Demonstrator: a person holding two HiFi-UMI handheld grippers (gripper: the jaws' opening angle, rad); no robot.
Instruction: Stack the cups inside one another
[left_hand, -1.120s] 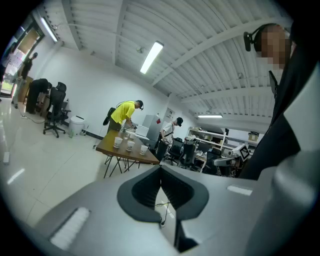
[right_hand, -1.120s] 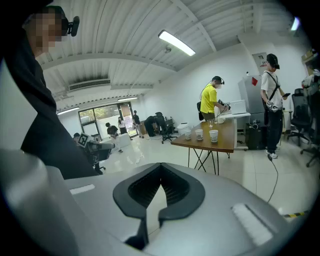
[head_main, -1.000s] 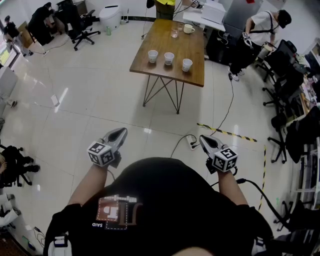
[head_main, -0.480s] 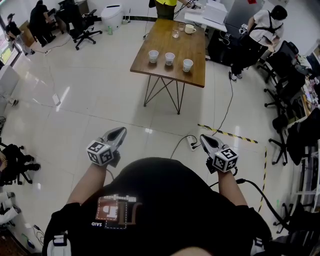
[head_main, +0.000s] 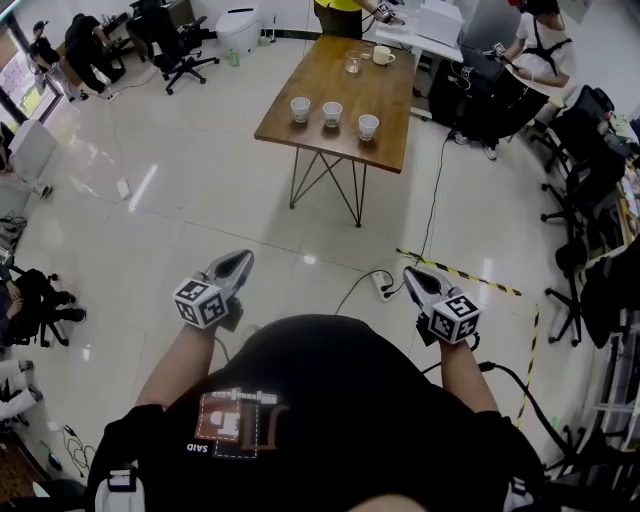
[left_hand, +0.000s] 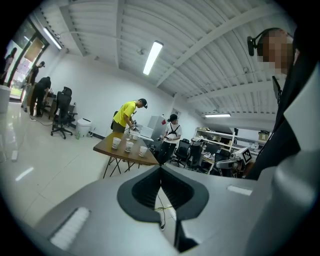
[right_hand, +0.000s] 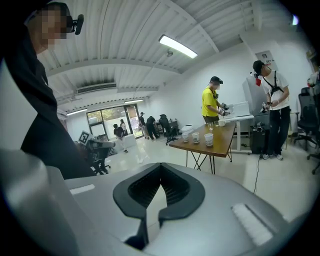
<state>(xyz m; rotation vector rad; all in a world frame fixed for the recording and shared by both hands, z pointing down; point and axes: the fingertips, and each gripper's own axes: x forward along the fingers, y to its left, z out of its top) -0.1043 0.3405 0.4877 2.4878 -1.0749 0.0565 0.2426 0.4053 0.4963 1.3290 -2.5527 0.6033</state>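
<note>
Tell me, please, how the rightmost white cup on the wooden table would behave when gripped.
The white tapered cup looks like thin disposable stock, so it is probably light and may dent under a hard squeeze. It stands upright on a narrower base on the smooth wooden table, so a sideways push might tip it.

Three white cups (head_main: 332, 113), brown wood table (head_main: 390, 105), glossy cream floor tiles (head_main: 200, 200)
</note>
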